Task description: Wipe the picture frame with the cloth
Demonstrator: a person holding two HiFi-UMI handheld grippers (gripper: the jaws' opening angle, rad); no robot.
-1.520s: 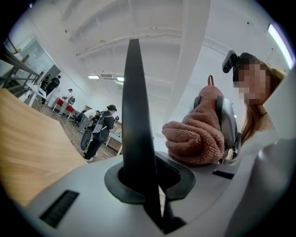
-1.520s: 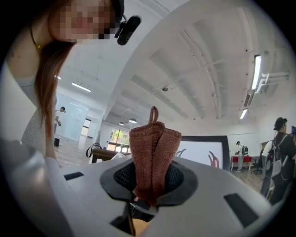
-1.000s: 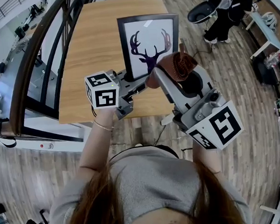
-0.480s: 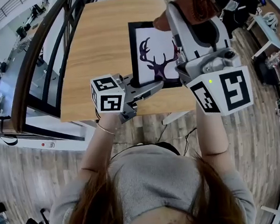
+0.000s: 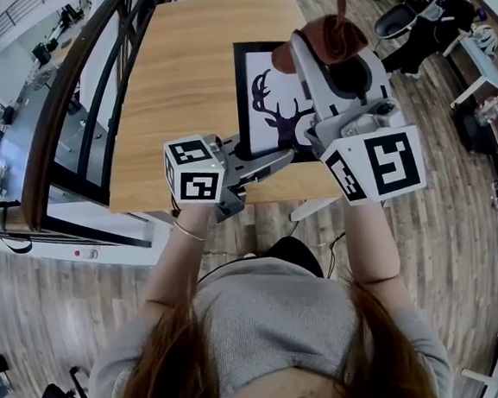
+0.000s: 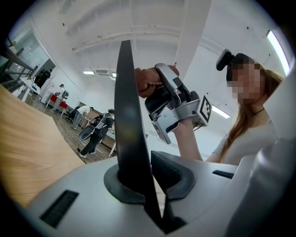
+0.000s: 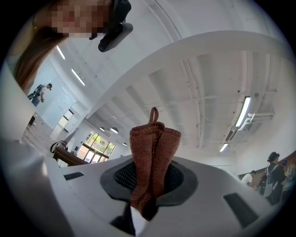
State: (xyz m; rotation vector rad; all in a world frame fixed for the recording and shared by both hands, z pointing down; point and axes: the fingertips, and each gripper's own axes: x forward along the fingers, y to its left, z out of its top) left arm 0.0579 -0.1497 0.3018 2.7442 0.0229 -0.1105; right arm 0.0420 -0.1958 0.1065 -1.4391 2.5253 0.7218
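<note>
The left gripper (image 5: 259, 160) has its jaws clenched on the lower edge of the picture frame (image 5: 264, 97), holding it over the worktop (image 5: 179, 87). The right gripper (image 5: 329, 46) grasps the bunched brown cloth (image 5: 331, 32) by the frame's upper right corner; whether they touch is unclear.

Grey short-sleeved top (image 5: 268, 322), long auburn hair (image 5: 161, 379), thin bracelet (image 5: 185, 232) on the left wrist — left claw (image 5: 271, 159) and right claw (image 5: 327, 48) pale grey, dark-padded, each with a black-and-white marker cube (image 5: 193, 171).
</note>
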